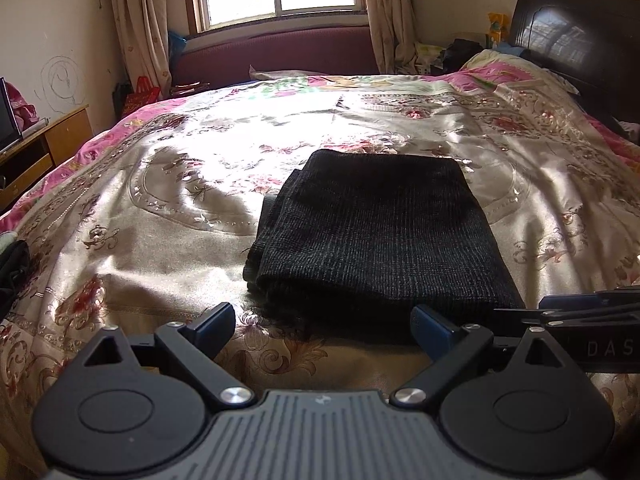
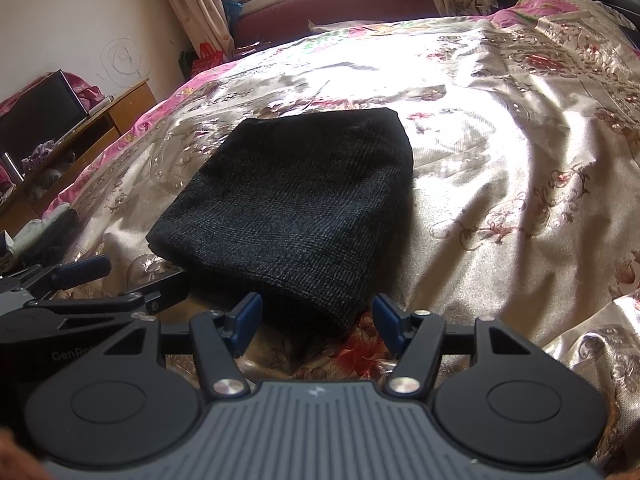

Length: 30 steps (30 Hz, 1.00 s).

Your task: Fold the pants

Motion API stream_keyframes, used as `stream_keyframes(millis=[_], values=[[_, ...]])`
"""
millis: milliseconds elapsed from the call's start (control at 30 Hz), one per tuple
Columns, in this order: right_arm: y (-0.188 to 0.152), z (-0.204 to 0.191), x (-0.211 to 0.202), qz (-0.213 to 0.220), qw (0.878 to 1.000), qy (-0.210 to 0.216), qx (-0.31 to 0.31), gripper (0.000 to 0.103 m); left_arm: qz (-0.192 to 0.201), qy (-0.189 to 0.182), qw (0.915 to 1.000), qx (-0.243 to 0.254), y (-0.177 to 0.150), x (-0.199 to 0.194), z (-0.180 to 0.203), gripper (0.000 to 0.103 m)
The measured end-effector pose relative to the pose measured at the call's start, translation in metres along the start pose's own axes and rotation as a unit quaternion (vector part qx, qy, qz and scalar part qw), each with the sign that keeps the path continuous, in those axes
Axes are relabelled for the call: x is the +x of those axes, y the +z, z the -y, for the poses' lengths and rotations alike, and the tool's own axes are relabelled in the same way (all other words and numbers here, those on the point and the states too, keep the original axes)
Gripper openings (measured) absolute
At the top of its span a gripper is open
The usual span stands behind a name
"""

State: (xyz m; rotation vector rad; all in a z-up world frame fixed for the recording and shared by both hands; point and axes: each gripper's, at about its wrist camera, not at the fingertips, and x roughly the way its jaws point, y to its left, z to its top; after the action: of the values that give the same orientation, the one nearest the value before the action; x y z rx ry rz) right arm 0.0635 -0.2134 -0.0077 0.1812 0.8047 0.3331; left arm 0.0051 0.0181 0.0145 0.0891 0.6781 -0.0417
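the folded pants (image 1: 376, 232) looked soft and limp, best pinched at the near edge; left gripper (image 1: 324, 326) and right gripper (image 2: 316, 314) stood released, empty.

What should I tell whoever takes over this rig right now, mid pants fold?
Left gripper: open, empty, just short of the near edge of the pants.
Right gripper: open, empty, at the same near edge, beside the left one.
The pants lie on the floral bedspread as a compact dark rectangle of several layers, near the middle of the bed.
Done: the folding looks finished; neither gripper holds cloth.
Left: probably only a tidy-up. Layer edges stick out slightly on the left side of the stack in the left wrist view; square them if you want it neater, then back both grippers away.
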Motion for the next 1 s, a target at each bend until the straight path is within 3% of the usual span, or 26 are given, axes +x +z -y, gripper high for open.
stream_keyframes(millis=[1000], values=[[-0.0035, 0.0007, 0.0032, -0.014, 1.000, -0.003, 0.005, 0.063, -0.004, 0.012, 0.9999, 0.010, -0.0031, -0.0002, 0.0044, 0.103]])
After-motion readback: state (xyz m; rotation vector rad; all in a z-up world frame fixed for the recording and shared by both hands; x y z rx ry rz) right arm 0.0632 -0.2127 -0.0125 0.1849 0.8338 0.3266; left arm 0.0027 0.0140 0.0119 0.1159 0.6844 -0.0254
